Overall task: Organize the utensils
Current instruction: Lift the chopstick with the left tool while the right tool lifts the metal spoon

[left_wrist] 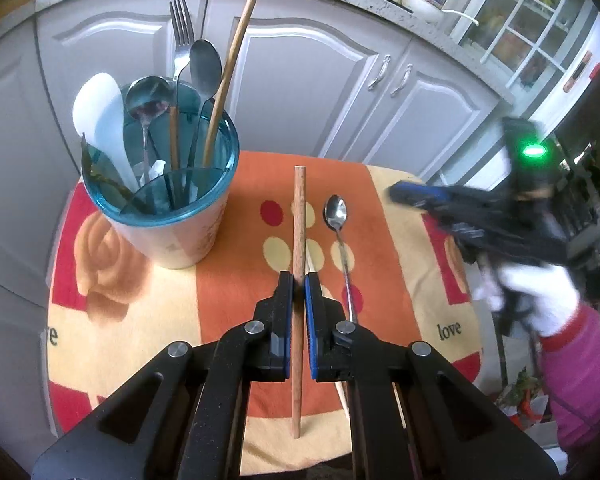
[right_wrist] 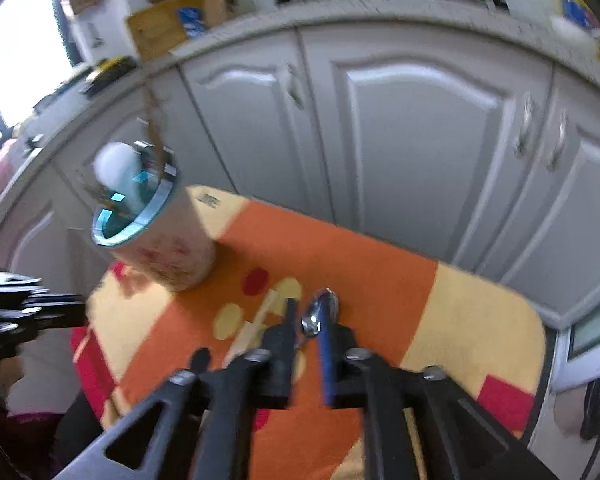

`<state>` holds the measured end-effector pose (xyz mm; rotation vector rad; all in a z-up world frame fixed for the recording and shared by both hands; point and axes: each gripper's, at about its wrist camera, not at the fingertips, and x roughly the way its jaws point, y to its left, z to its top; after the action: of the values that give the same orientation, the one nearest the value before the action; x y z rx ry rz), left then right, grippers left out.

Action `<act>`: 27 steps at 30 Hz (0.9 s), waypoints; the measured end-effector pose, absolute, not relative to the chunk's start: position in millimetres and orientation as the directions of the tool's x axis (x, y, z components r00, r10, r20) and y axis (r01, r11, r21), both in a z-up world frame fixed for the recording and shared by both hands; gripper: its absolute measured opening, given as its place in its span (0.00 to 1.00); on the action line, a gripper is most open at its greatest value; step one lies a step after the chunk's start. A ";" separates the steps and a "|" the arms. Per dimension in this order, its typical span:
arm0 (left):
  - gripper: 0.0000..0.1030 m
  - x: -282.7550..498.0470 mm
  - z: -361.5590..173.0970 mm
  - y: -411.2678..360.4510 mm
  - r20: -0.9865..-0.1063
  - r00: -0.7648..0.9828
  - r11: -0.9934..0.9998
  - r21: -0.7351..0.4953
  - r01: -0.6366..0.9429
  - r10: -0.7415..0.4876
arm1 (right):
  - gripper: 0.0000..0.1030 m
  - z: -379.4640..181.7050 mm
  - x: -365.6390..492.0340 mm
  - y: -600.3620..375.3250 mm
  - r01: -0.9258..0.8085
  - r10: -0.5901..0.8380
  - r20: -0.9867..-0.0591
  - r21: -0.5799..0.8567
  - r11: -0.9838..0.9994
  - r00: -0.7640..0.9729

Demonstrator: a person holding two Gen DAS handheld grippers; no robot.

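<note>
the left gripper [left_wrist: 299,280] is clamping a wooden chopstick [left_wrist: 299,216]. the right gripper [right_wrist: 309,322] is holding its fingers apart around a spoon [right_wrist: 319,316], right of the cup [left_wrist: 168,216].

Both wrist cameras look steeply down, close over the shared cloth-covered table [left_wrist: 236,184], facing cabinets [right_wrist: 420,140].

Cup [left_wrist: 168,216] stands far-left on the cloth-covered table [left_wrist: 400,216] in front of the cabinets [left_wrist: 300,80], holding fork [left_wrist: 181,32], spoons and a long stick, with a teaspoon [left_wrist: 336,212] lying on the cloth to its right.
</note>
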<state>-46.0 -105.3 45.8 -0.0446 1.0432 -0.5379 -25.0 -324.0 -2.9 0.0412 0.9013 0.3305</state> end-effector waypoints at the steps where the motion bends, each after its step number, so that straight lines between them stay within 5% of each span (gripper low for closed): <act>1: 0.04 -46.2 47.1 -106.0 -0.806 0.389 0.870 -0.288 0.400 -0.446 | 0.30 -15.3 -17.6 -323.5 -0.256 0.312 -0.775 0.200 0.946 0.550; 9: 0.04 -44.1 49.5 -104.7 -0.806 0.387 0.874 -0.304 0.380 -0.448 | 0.30 -72.3 26.8 -322.7 -0.257 0.326 -0.810 0.224 0.940 0.488; 13: 0.04 -42.2 49.2 -104.8 -0.808 0.382 0.874 -0.308 0.376 -0.448 | 0.04 -78.7 33.7 -321.3 -0.287 0.374 -0.805 0.263 0.921 0.460; 27: 0.04 -50.2 74.3 -88.4 -0.760 0.438 0.866 -0.330 0.376 -0.480 | 0.02 11.6 -38.8 -318.2 -0.349 0.371 -0.709 0.185 0.919 0.600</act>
<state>-50.2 -88.4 74.3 -0.1176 0.9833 -0.5333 -38.8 -318.2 11.6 0.0284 0.8282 0.4173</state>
